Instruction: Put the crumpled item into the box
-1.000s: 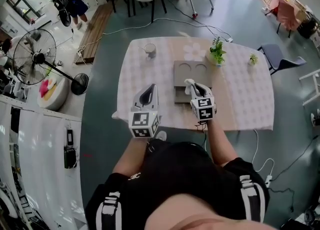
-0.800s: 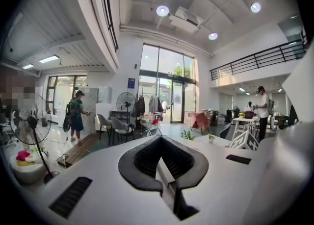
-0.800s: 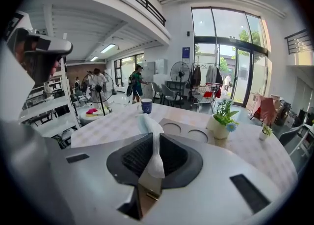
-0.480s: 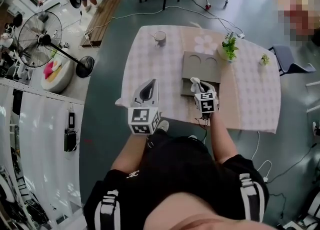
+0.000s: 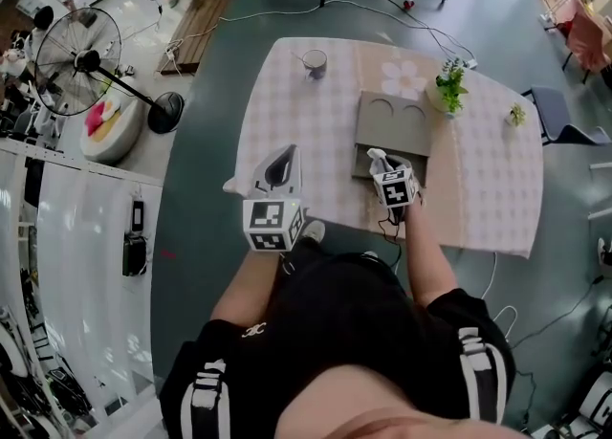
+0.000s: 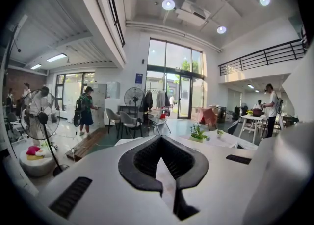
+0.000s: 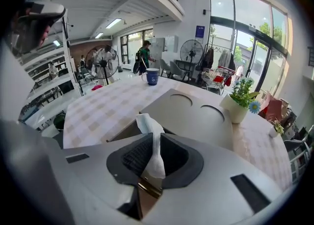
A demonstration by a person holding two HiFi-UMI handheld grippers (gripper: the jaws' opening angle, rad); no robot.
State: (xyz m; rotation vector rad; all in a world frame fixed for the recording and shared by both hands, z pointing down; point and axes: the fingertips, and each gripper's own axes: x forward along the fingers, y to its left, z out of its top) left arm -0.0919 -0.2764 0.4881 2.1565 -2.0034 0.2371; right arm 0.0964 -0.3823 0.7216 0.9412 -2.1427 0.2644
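A white crumpled tissue (image 7: 149,127) sticks up between the pads of my right gripper (image 7: 151,146), which is shut on it. In the head view that gripper (image 5: 380,164) holds the tissue (image 5: 374,155) over the near edge of the grey box (image 5: 392,120). The box's lid (image 7: 196,116) has two round marks, and its open near side lies just below the tissue. My left gripper (image 5: 283,154) hovers at the table's near left edge with its jaws shut and nothing between them; its tips (image 6: 161,139) point out over the room.
The table (image 5: 296,112) carries a checked cloth, a blue mug (image 5: 314,63) at the far left, a potted plant (image 5: 449,89) just right of the box and a small plant (image 5: 517,115) further right. A standing fan (image 5: 81,50) is on the floor to the left.
The head view has shifted slightly. My right gripper still holds the tissue and has edged a little further over the box's near side. The left gripper has hardly moved.
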